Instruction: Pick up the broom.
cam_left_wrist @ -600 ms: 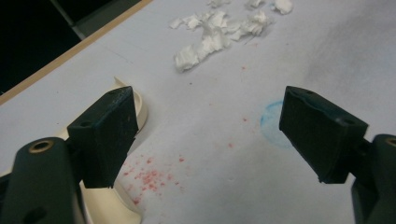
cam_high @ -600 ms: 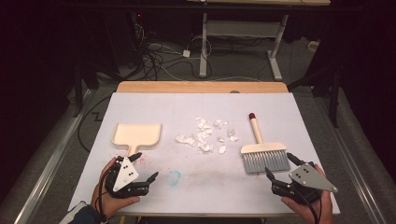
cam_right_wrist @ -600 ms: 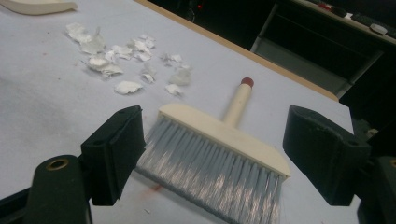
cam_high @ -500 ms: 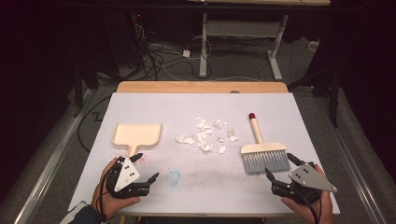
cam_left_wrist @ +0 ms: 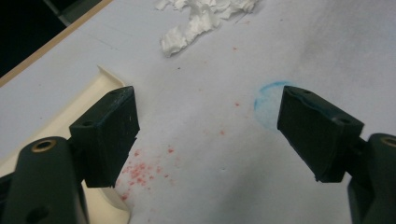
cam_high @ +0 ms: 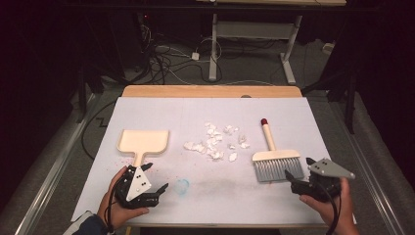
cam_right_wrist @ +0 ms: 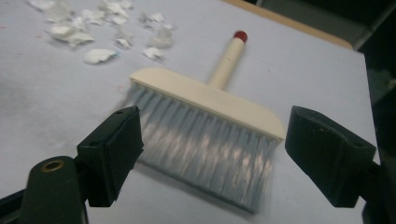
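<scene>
A cream dustpan [cam_high: 143,141] lies at the left of the white sheet, its short handle pointing toward the person. Torn white paper scraps [cam_high: 215,142] are scattered mid-table. To their right lies a brush [cam_high: 274,156] with a cream head, grey bristles and a red-tipped handle. My left gripper [cam_high: 155,176] is open and empty, just below the dustpan handle. In the left gripper view the dustpan [cam_left_wrist: 70,121] sits beside the left jaw of that gripper [cam_left_wrist: 208,126]. My right gripper [cam_high: 299,167] is open beside the bristles. In the right gripper view its jaws [cam_right_wrist: 215,128] frame the brush [cam_right_wrist: 205,98] without touching it.
A blue ring mark [cam_high: 182,186] and red speckles stain the sheet near the left gripper. The table's wooden far edge [cam_high: 210,91] runs behind the sheet. Beyond it are cables on the floor and a desk frame [cam_high: 254,34].
</scene>
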`<state>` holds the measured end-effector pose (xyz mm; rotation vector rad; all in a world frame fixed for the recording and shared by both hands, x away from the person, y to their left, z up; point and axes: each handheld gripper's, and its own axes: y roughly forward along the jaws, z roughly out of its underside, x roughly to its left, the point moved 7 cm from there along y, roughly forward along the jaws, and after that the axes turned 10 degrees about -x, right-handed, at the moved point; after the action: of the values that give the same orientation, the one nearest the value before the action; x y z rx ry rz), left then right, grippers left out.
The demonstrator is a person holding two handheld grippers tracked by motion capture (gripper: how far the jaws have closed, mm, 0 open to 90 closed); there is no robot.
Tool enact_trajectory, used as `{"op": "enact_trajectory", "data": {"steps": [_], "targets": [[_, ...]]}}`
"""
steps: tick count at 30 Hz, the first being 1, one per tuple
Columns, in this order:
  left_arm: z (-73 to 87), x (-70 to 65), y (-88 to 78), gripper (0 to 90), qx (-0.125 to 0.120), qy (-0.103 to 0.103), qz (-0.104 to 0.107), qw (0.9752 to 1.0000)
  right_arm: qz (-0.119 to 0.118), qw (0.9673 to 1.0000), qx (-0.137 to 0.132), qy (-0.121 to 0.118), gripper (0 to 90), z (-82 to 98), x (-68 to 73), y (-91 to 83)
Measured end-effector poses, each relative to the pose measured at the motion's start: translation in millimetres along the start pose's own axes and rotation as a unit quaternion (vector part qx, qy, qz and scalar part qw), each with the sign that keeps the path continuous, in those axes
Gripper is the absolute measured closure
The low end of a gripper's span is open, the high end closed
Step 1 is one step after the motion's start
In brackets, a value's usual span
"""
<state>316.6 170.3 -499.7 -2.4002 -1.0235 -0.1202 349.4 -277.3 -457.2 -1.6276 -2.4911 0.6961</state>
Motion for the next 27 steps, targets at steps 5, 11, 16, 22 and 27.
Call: {"op": "enact_trajectory", "data": {"steps": [5,11,16,22,27], "targets": [[1.8,-0.4,4.2,20.0,0.007,-0.004,0.007,0.9999,-0.010,0.9981,0.037,0.048,26.1,-16.9,-14.2,19.8],[2.7,-3.1,7.1,20.0,0.014,0.004,0.017,0.9998,0.007,0.9950,0.084,0.054,22.9,-43.5,-28.8,68.4],[3.6,-4.7,6.7,20.0,0.016,0.005,0.022,0.9996,0.012,0.9859,0.164,0.034,24.4,-51.2,-21.5,117.2],[3.3,-6.2,4.4,20.0,0.015,0.010,0.023,0.9996,0.020,0.9730,0.226,0.043,31.3,-37.5,-13.1,155.6],[4.0,-6.4,4.0,20.0,0.015,0.012,0.024,0.9995,0.027,0.9638,0.260,0.054,40.1,-24.6,-11.6,170.3]]}}
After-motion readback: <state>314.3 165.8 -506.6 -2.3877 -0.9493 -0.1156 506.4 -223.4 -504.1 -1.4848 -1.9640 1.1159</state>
